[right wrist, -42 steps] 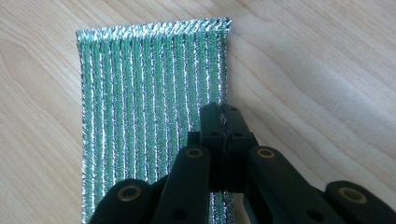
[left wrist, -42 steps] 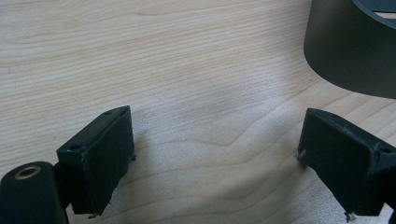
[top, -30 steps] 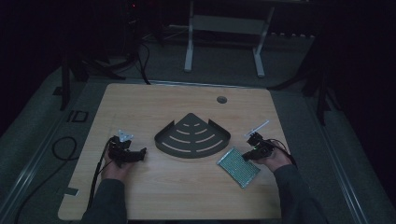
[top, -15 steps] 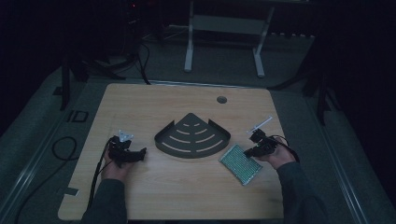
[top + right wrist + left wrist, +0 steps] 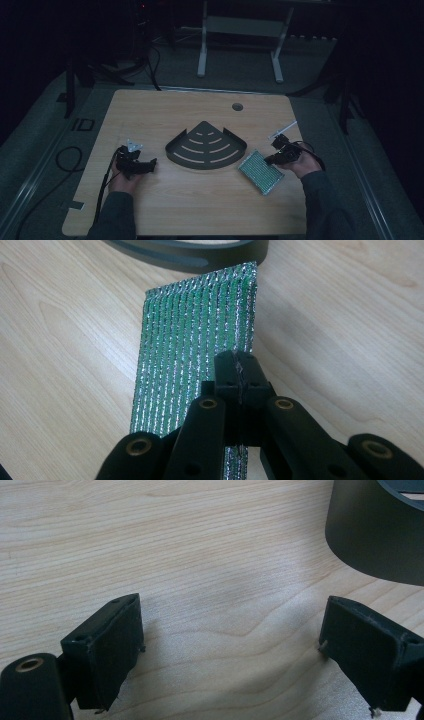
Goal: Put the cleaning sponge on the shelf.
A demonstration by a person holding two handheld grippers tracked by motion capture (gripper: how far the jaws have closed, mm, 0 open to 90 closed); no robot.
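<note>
My right tool (image 5: pixel 239 371), jaws pressed together, rests on the edge of the green, silver-ribbed rectangular pad (image 5: pixel 200 335) lying on the light wooden table (image 5: pixel 200 210); the dark fan-shaped slotted metal tray (image 5: pixel 205 147) lies at 12 o'clock. My left tool (image 5: pixel 230 650) stands apart.

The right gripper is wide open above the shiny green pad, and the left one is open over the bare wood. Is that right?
Not quite. The right gripper is shut, not wide open: the right gripper view shows its jaws pressed together at the edge of the green pad. The left gripper is open over bare wood, as you said.
</note>
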